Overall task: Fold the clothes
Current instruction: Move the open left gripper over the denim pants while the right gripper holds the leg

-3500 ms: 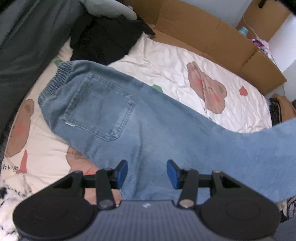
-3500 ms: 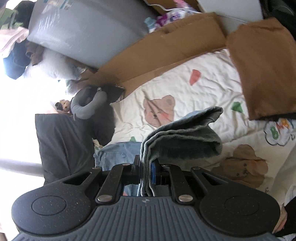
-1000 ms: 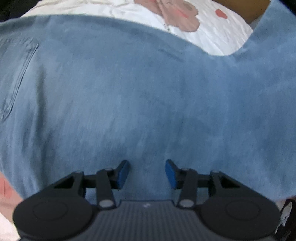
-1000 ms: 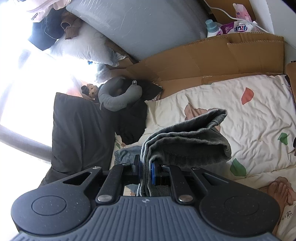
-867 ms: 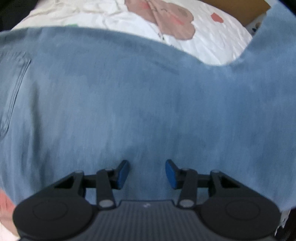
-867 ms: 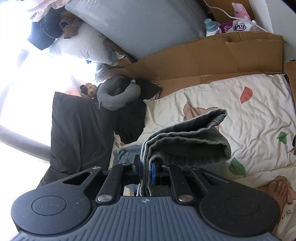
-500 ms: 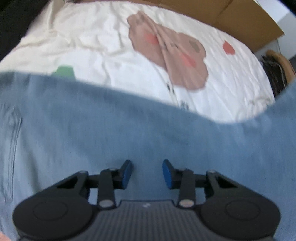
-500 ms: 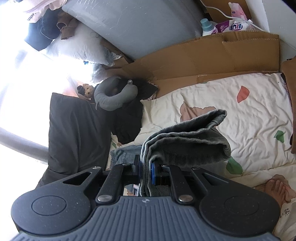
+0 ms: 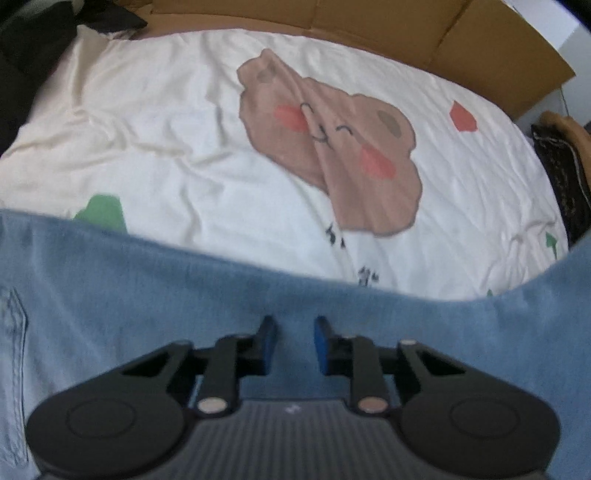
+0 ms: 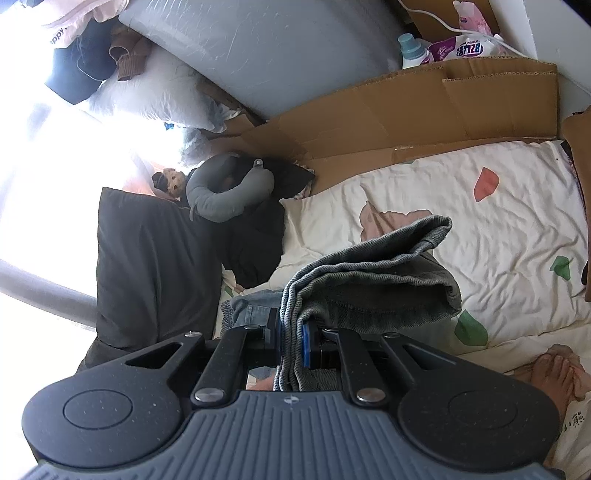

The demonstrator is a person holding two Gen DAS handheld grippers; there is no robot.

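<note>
My right gripper is clamped on the gathered hem end of the jeans; in the right wrist view several layers of denim stand bunched between its pads, and a thick fold of that leg end hangs forward over the bed. My left gripper stands with its fingers apart, a clear gap between the blue pads, low over the middle stretch of the jeans; I cannot tell whether the fingertips touch the cloth.

Position of the garment: the jeans lie across the near side of the bed on the bear-print sheet. In the left wrist view the denim runs as a flat band from edge to edge, with a back pocket showing at the far left. In the right wrist view the waistband end is down on the bed beyond my right gripper, near the dark pillows.

Assessment: the jeans are mid-fold, as I judge it. One end is lifted and held, the other rests flat, and no finished, compact fold is visible. What remains is to lay the held end down over the body of the jeans, square the edges and, likely, fold once more. Other garments sit at the bed's far corner; whether they await folding I cannot tell.
</note>
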